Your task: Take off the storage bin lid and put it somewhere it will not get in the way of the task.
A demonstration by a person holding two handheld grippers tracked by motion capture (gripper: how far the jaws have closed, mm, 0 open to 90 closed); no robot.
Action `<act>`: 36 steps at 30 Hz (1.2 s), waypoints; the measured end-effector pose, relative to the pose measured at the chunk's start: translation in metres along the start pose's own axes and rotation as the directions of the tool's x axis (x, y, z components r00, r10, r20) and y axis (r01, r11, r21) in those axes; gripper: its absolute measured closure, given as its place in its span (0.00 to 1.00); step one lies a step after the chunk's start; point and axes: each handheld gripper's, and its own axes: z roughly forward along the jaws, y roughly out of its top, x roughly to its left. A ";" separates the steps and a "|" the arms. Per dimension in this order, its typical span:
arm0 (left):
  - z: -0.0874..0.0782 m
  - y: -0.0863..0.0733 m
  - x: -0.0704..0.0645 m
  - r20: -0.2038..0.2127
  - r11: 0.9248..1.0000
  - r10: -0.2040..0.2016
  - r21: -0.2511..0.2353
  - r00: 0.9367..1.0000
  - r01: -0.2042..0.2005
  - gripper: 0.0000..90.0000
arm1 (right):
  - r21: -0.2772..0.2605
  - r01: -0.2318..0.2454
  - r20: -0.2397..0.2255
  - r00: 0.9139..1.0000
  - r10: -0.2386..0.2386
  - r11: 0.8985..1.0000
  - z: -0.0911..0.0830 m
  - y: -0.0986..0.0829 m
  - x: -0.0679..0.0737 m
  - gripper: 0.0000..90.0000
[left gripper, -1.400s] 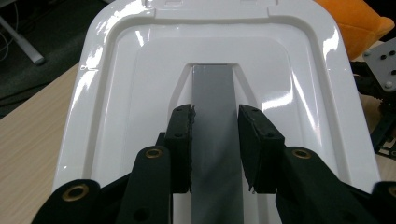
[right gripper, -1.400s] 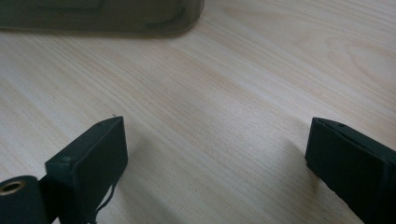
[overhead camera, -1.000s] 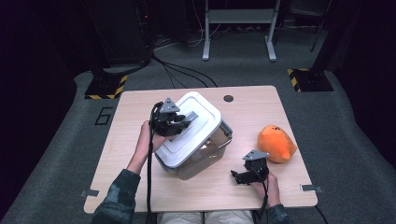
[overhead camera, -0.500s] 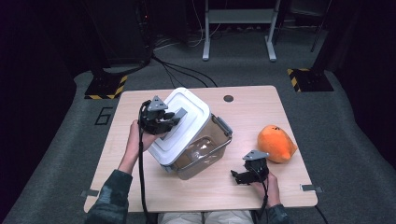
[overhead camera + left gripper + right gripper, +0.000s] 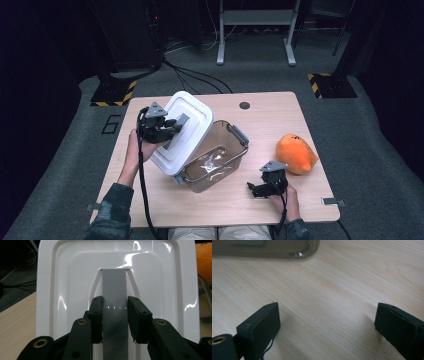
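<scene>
The right claw [image 5: 262,188] rests on the desk [image 5: 310,210] at about 5 o'clock, its jaws wide apart with nothing between them. At the centre stands a clear brown box [image 5: 215,161], uncovered. At 3 o'clock lies an orange plush toy [image 5: 295,153]. At 10 o'clock the left claw [image 5: 115,315] is closed on the grey handle [image 5: 114,292] of the white lid [image 5: 182,132], which is tilted against the left rim of the box.

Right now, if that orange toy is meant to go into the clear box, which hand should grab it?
The right. Its gripper is open and empty, near the orange toy. The left gripper is clamped on the white lid's grey handle, holding it tilted off the box.
</scene>
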 end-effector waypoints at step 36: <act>-0.039 -0.043 0.051 -0.132 0.993 -0.121 -0.005 0.984 0.122 0.74 | 0.000 0.000 0.001 1.000 0.000 1.000 0.000 0.000 0.000 0.06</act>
